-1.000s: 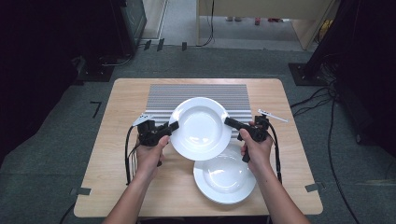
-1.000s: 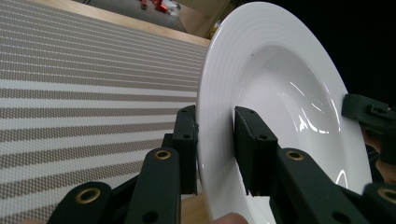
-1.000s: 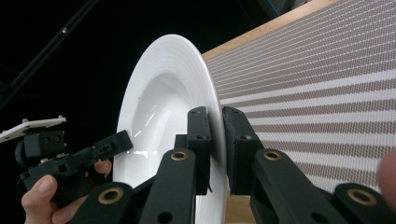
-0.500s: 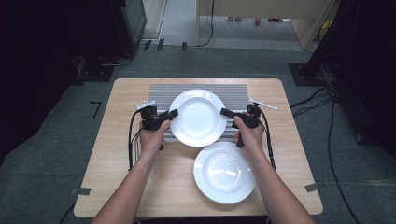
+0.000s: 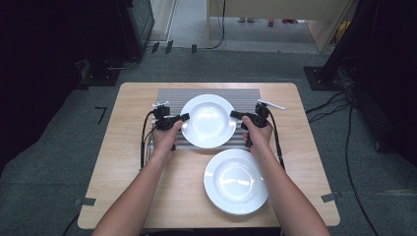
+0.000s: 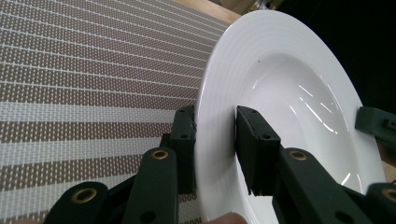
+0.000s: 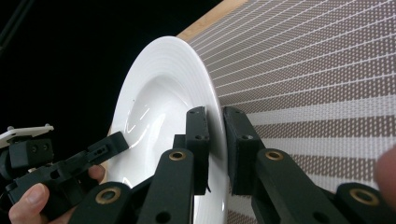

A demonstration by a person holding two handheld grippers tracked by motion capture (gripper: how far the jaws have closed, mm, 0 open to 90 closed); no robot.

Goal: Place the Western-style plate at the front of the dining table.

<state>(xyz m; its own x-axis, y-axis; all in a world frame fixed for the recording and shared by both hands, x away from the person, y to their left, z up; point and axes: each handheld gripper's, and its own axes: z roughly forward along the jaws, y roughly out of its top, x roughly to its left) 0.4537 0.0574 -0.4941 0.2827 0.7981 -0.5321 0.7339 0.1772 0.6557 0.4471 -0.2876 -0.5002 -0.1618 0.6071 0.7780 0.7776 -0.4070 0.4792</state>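
Left gripper and right gripper fingers clamp opposite rims of plate, balancing it level over striped mat.

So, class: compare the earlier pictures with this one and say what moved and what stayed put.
The upper plate, clamped at its rim by the left hand-held gripper and the right hand-held gripper, was carried away from the person, over the striped mat. Both grips held. The second plate stayed on the table.

Black grippers, brass-ringed screws on jaws, trailing black cables, bare forearms.
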